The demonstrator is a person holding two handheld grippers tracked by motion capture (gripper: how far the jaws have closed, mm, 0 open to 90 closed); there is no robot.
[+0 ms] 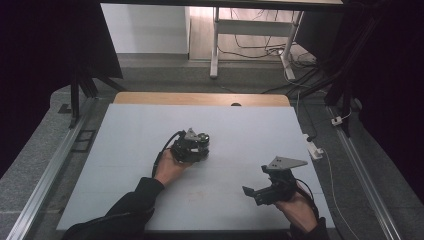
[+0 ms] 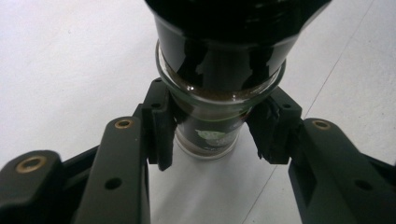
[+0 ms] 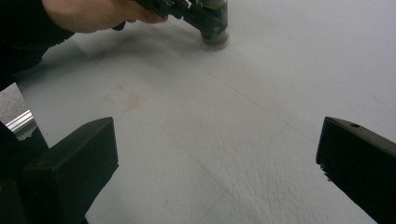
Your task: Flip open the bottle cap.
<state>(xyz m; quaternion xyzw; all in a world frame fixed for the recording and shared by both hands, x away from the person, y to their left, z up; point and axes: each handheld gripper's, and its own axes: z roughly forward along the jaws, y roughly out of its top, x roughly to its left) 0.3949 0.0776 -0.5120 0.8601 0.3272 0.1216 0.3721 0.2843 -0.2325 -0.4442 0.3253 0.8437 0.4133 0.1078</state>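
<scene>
A small glass jar (image 2: 219,70) with dark contents, a black lid and a green label stands upright on the white table top (image 1: 240,125), a little left of centre. My left gripper (image 2: 215,130) is shut on the jar, its two pads pressed against the glass from either side. From the high view, the left gripper (image 1: 199,146) covers most of the jar (image 1: 203,136). My right gripper (image 3: 217,154) is open with nothing between its jaws, held low near the front right of the table (image 1: 255,181). The right gripper view looks across at the jar (image 3: 215,33) and the left hand (image 3: 88,14).
A faint red square mark (image 3: 122,99) lies on the table top between the two hands. A wooden strip (image 1: 200,98) edges the far side. Metal rails (image 1: 47,175) run along both sides. On the floor to the right lies a white power strip (image 1: 314,149).
</scene>
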